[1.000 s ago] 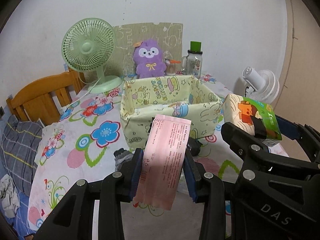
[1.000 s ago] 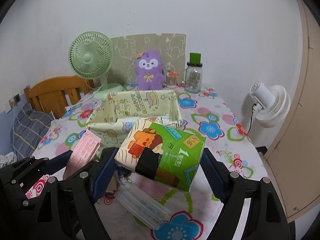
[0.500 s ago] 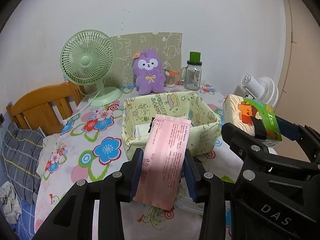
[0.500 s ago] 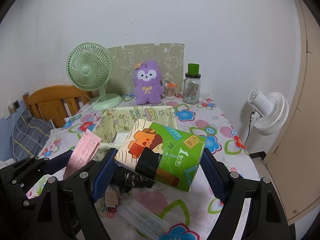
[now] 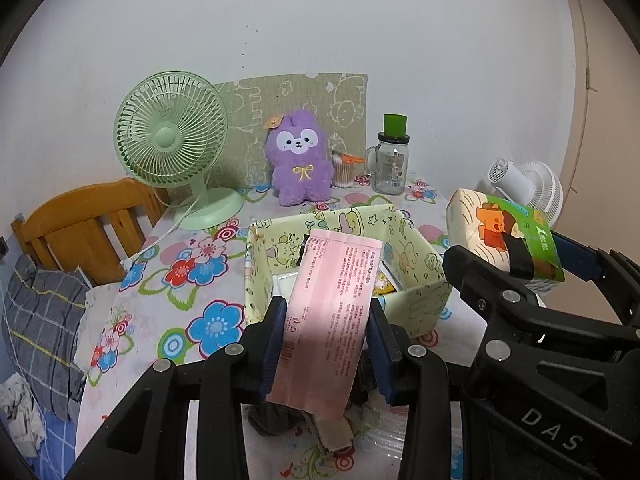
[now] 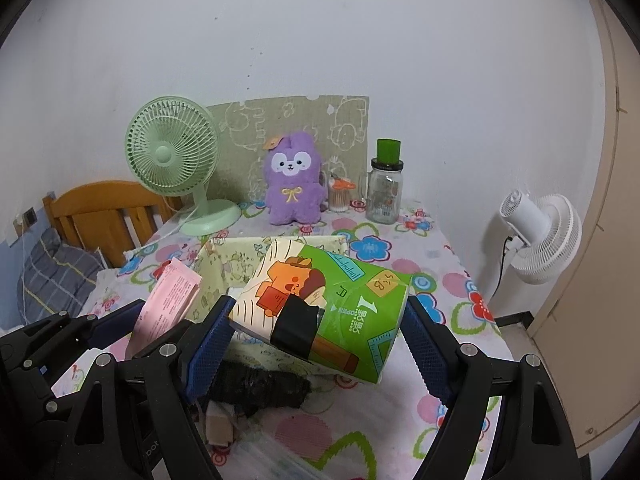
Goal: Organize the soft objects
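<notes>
My left gripper [image 5: 326, 342] is shut on a pink flat packet [image 5: 332, 312] and holds it above the table, in front of a pale yellow fabric box [image 5: 424, 292]. My right gripper [image 6: 320, 344] is shut on a green and cream tissue pack [image 6: 332, 300], held above the table just this side of the same box [image 6: 218, 268]. The tissue pack also shows at the right of the left wrist view [image 5: 504, 236]. The pink packet shows at the left of the right wrist view [image 6: 168, 300]. A purple plush toy [image 5: 299, 162] sits upright at the back of the table.
A green desk fan [image 5: 172, 140] stands back left, a glass jar with green lid [image 5: 392, 160] back right. A dark cloth [image 6: 264, 388] and clear plastic packet [image 6: 280, 460] lie on the flowered tablecloth under my grippers. A wooden chair [image 5: 88, 220] stands left, a white fan [image 6: 536, 232] right.
Both grippers have risen and pulled back from the table with their loads still held. The fabric box now sits lower in both views and its inside shows.
</notes>
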{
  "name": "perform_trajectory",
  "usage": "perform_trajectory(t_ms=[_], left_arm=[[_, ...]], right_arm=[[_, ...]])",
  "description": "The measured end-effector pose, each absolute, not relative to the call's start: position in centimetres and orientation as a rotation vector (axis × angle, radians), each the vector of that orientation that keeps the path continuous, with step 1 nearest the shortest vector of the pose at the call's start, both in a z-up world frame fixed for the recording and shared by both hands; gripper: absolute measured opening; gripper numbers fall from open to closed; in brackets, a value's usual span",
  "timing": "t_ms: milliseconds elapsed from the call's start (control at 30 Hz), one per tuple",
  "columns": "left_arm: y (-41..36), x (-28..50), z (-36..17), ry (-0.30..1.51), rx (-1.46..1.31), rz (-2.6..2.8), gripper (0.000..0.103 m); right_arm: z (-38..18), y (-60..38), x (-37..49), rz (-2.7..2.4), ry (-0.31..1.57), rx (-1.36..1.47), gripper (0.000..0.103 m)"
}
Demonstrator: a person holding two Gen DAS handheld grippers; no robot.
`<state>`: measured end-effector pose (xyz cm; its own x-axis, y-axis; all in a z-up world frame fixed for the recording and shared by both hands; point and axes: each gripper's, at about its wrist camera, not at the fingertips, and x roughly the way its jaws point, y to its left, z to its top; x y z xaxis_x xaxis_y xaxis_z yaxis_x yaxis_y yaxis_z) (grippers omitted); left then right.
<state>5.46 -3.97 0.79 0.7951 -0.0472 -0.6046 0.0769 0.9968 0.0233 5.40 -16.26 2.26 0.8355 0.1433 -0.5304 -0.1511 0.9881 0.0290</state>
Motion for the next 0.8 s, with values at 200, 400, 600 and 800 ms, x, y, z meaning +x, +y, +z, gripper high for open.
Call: perform_trajectory(t_ms=[200,400,600,800], left_arm=[[-4.0,6.5,1.0,0.647,0.054,-0.066,0.040],[-3.9,8.5,0.8,0.659,0.051,-0.071,0.040],[-3.7,9.9,0.6,0.664,0.044,-0.072,0.040],[-3.4,11.3,0.5,0.669,0.038,-0.063,0.040]], right_arm=[[2.3,-16.2,6.9,0.155,0.563,-0.007,0.084],[2.0,-16.1,8.5,0.169,0.581,0.003,0.084],[2.0,-15.8,9.8,0.169,0.581,-0.004,0.084],[2.0,-15.5,11.4,0.178,0.581,-0.004,0.084]])
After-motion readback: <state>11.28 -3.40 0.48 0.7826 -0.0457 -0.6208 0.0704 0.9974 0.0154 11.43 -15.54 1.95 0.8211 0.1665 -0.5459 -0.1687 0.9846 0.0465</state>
